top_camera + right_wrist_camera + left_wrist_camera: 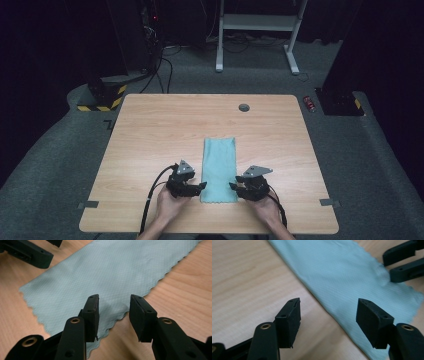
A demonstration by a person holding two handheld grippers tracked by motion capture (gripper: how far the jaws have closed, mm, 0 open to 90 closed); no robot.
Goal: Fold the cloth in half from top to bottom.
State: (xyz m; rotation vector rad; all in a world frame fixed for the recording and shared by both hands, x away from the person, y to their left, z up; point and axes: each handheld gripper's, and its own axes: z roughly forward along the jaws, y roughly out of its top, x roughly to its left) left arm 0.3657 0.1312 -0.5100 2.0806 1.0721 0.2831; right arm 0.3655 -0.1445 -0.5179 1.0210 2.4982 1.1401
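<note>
Both tongs parted at the near corners of the cloth, gripping nothing.

Left tongs (199, 186) gape beside the teal cloth (218, 170), flat mid-bench (150, 130); right tongs (235, 186) straddle its scalloped corner. Closing too high could pinch air or drag the cloth askew. The right gripper view shows that corner slightly lifted, which the high view cannot.

Pale teal cloth (218, 170) with fine woven ribbing; light wood-grain table (150, 130); black claws.
</note>
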